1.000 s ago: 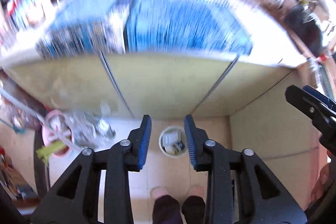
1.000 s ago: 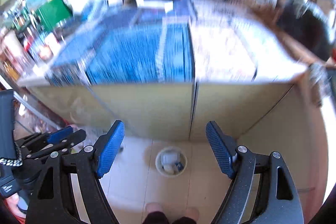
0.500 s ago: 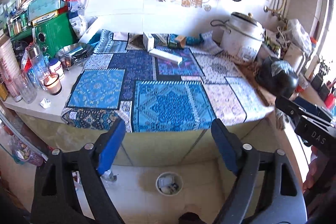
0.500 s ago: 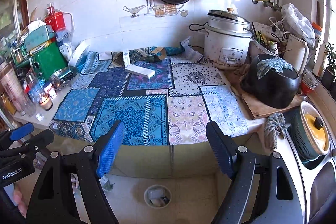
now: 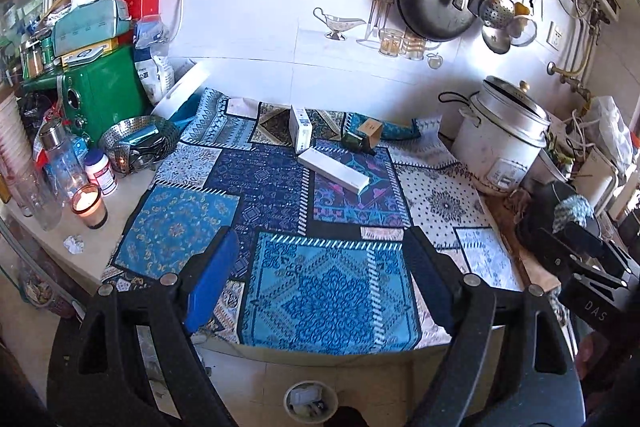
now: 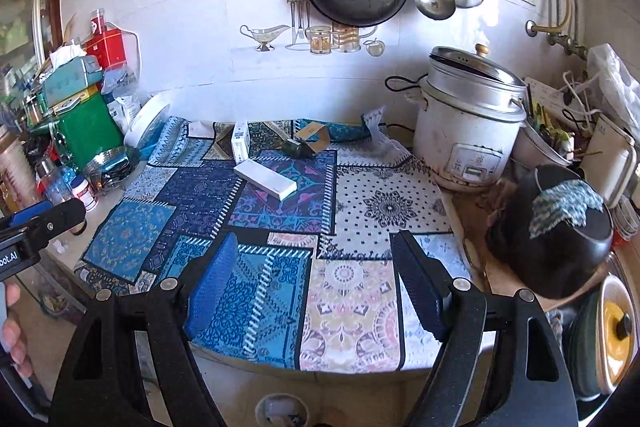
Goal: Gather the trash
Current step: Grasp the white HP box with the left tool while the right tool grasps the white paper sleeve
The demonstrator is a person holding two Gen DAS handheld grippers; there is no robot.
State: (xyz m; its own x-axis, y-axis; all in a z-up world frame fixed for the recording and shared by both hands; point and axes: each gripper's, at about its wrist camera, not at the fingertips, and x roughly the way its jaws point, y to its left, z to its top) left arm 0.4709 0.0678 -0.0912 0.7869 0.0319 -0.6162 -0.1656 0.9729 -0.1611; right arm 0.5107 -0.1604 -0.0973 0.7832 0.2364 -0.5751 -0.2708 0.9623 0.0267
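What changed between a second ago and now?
Both grippers rose from facing the floor bin to facing the counter. The left gripper has just been opening, nothing between its jaws. The right gripper stayed open and empty; the long white box has not moved.

Black grippers [image 5: 320, 287], blue-padded jaws

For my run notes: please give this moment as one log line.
left gripper: open, empty | right gripper: open, empty | long white box: on cloth | bin: on floor
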